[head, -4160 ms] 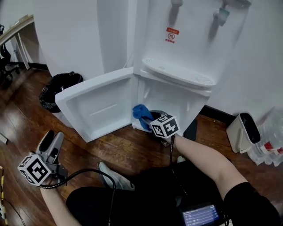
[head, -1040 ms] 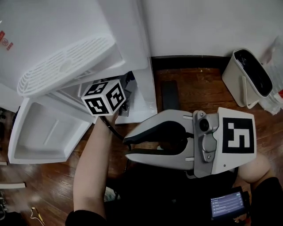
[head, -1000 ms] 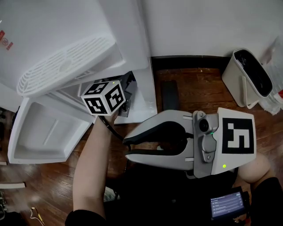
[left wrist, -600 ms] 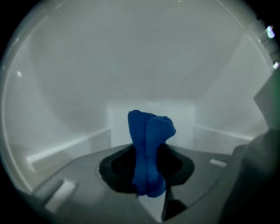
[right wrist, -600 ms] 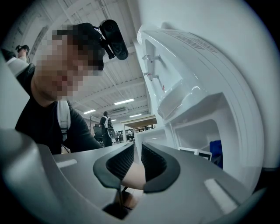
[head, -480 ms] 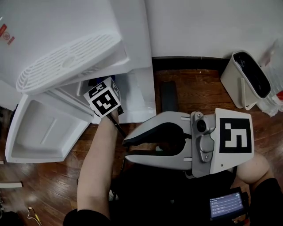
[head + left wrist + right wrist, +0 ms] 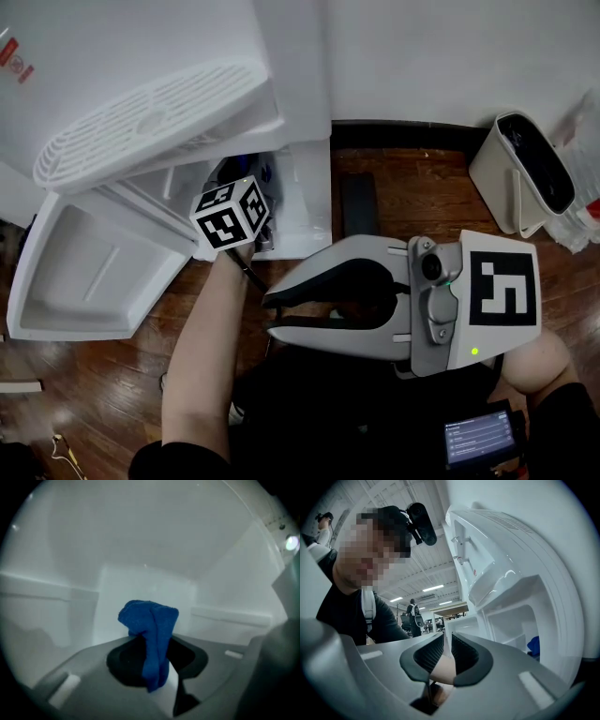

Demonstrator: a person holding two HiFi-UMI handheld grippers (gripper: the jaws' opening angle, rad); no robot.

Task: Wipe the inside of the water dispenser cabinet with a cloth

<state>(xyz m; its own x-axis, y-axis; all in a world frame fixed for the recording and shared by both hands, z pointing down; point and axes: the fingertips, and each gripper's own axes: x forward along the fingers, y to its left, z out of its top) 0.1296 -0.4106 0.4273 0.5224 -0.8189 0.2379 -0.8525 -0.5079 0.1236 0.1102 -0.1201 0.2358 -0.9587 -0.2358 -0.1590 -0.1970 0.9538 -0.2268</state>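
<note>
The white water dispenser (image 7: 141, 117) fills the head view's upper left, its cabinet door (image 7: 84, 272) swung open. My left gripper (image 7: 258, 202) reaches into the cabinet (image 7: 300, 202) with its marker cube just outside. In the left gripper view, the left gripper (image 7: 154, 665) is shut on a bunched blue cloth (image 7: 150, 630), which stands up in front of the white back wall (image 7: 140, 592). My right gripper (image 7: 270, 315) hangs shut and empty over my lap. In the right gripper view, the right gripper (image 7: 446, 641) points past the dispenser, and the blue cloth (image 7: 533, 646) shows in the cabinet opening.
A white bin with a dark opening (image 7: 525, 164) stands on the wood floor at the right, with plastic bottles (image 7: 586, 202) beside it. A dark mat (image 7: 359, 202) lies next to the dispenser's base. A lit screen (image 7: 478, 436) sits at my lap. People stand far off in the right gripper view.
The left gripper has dipped lower inside the cabinet with the cloth, and its cube has turned to show other faces. The right gripper has stayed where it was.
</note>
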